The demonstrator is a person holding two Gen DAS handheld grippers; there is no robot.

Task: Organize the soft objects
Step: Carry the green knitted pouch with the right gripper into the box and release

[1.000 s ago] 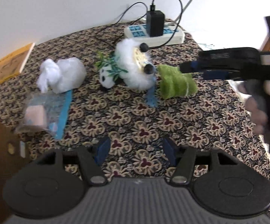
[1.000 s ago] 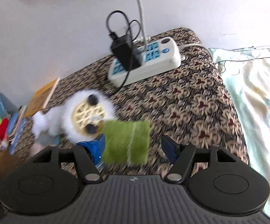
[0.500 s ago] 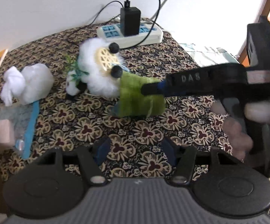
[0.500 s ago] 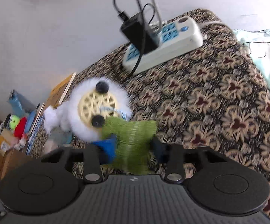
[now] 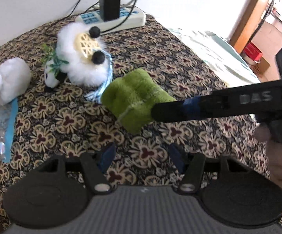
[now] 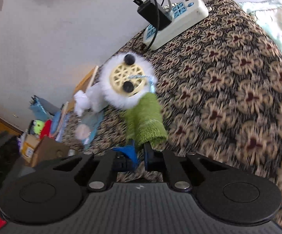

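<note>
The left gripper (image 5: 141,156) waits wide open and empty as the right gripper (image 6: 140,154) pinches the green cloth (image 6: 145,120), apparently just lifted, near the fluffy white toy (image 5: 82,58); a steady, firm carry should prevent slipping.

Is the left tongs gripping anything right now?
No. In the left wrist view the left tongs stand open over bare patterned cloth, while the green towel is pinched by the right tongs.
</note>
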